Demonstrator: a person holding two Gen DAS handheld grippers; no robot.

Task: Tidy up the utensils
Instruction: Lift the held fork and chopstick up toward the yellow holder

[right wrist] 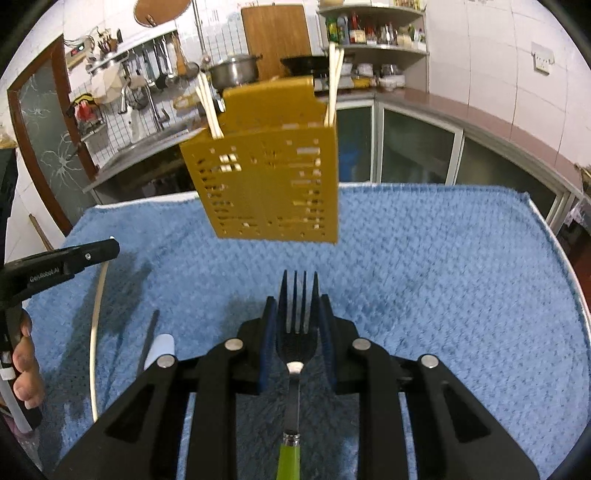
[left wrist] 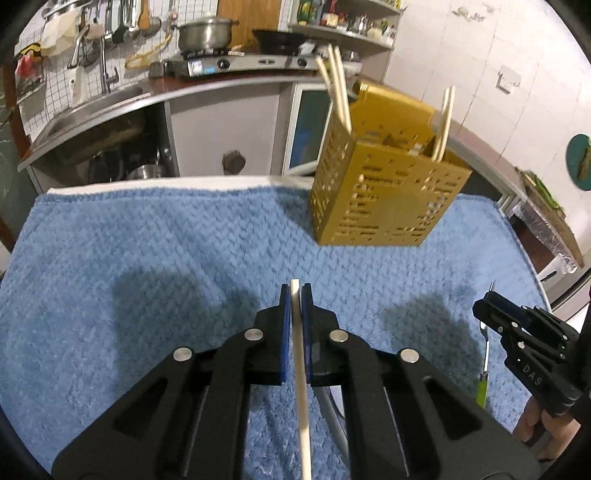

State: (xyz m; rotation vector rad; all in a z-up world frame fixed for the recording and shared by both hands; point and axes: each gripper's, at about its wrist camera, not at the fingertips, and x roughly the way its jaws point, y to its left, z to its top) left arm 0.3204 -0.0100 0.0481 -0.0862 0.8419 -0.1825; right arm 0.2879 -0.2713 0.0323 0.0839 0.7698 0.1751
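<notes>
In the left wrist view my left gripper point(left wrist: 295, 291) is shut on a cream chopstick point(left wrist: 301, 387), which runs back between the blue pads above the blue towel point(left wrist: 147, 240). The right wrist view shows my right gripper point(right wrist: 298, 300) shut on a fork point(right wrist: 295, 339) with a green handle, tines pointing forward. A perforated gold utensil holder point(left wrist: 384, 192) point(right wrist: 273, 184) stands at the towel's far side, holding several cream chopsticks point(left wrist: 338, 85) point(right wrist: 210, 107). Each gripper appears at the edge of the other's view: the right gripper point(left wrist: 487, 306) and the left gripper point(right wrist: 110, 245) with its chopstick point(right wrist: 96, 332).
A dark slim utensil point(right wrist: 147, 341) and a white handle point(right wrist: 162, 347) lie on the towel point(right wrist: 443, 277) left of my right gripper. Behind the table are a sink point(left wrist: 92, 114), a stove with a pot point(left wrist: 207, 33), cabinets and shelves. A person's hand point(right wrist: 26, 365) holds the left gripper.
</notes>
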